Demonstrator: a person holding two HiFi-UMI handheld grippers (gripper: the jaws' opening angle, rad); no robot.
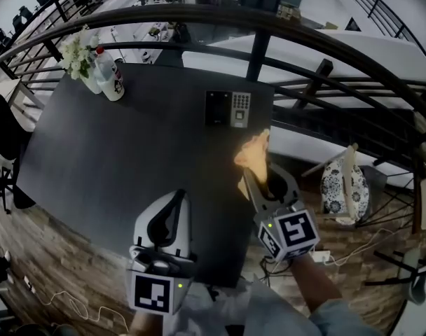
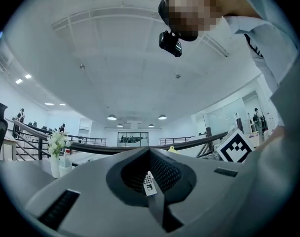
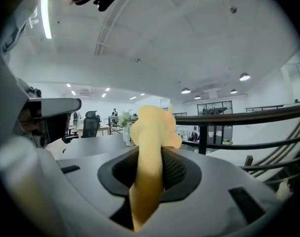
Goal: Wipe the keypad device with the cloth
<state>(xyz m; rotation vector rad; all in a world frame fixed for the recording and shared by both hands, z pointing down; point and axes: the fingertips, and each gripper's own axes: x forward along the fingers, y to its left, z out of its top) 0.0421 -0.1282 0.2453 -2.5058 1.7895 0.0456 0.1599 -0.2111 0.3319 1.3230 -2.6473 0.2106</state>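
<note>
The dark desk (image 1: 115,159) fills most of the head view, with a railing running past its far edge. The left tool (image 1: 172,205) hangs low over the near part of the desk with its jaws brought together. A small white scrap sits at the seam in the left gripper view; I cannot tell what it is. The right tool (image 1: 258,180) is clamped tight on the cloth.

The keypad device (image 1: 228,108) lies flat near the desk's far edge, a dark panel on its left and grey keys on its right, well apart from both tools. It looks rigid and thin, probably light enough to skate under a sideways wipe. If so, the free tool would best steady it by pressing on the dark half or an edge, not the keys.

The yellow cloth (image 1: 253,152) is soft and limp. It is pinched through its bunched middle, and a loose wad stands out past the jaw tips. That wad is the part to press on the device, with light pressure so that it does not snag on the keys
</note>
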